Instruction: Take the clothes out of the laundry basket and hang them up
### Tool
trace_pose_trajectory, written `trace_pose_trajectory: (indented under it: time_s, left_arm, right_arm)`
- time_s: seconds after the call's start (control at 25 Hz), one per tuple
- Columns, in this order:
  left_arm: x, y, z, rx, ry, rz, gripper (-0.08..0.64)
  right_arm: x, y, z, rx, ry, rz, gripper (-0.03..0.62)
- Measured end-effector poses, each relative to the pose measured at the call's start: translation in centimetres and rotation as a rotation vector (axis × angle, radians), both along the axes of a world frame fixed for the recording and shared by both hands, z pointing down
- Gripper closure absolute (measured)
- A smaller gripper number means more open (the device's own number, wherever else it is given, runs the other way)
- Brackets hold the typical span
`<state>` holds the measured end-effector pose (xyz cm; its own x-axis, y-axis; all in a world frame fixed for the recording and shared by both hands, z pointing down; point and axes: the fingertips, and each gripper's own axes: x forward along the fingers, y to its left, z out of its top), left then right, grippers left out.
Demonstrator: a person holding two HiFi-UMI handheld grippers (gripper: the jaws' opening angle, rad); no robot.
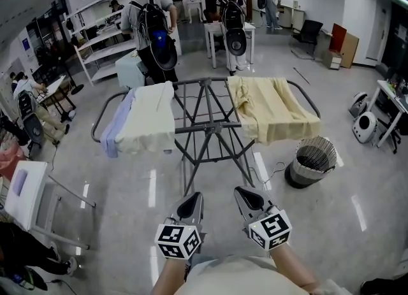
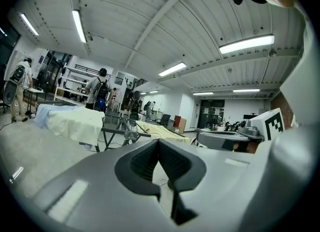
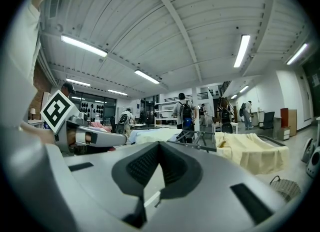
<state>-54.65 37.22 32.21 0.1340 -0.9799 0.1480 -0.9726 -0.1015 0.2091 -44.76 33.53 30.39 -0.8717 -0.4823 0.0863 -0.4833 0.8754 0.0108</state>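
A grey folding drying rack [image 1: 207, 128] stands ahead of me. A pale yellow cloth [image 1: 152, 118] and a light blue one [image 1: 118, 125] hang over its left wing. Another yellow cloth [image 1: 271, 109] drapes its right wing. A round wire laundry basket [image 1: 312, 160] sits on the floor right of the rack; nothing shows inside it. My left gripper [image 1: 191, 203] and right gripper [image 1: 247, 197] are held side by side near my body, short of the rack, both shut and empty. The left gripper view shows the rack [image 2: 120, 131]; the right gripper view shows it [image 3: 200, 137] too, and the basket [image 3: 286, 187].
Several people with backpacks [image 1: 150, 23] stand behind the rack near white shelving [image 1: 102, 39] and a table [image 1: 223, 32]. A white folded frame [image 1: 25, 192] stands at my left. Robot vacuum-like units [image 1: 363, 125] and a desk sit at the right.
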Motion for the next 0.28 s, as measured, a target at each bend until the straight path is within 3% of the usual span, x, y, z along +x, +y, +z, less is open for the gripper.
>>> trace_pose_trajectory:
  time_s: [0.28]
  left_arm:
    - [0.68, -0.68, -0.26, 0.009, 0.011, 0.019, 0.549]
  right_arm:
    - [0.57, -0.55, 0.02, 0.000, 0.003, -0.001, 0.592]
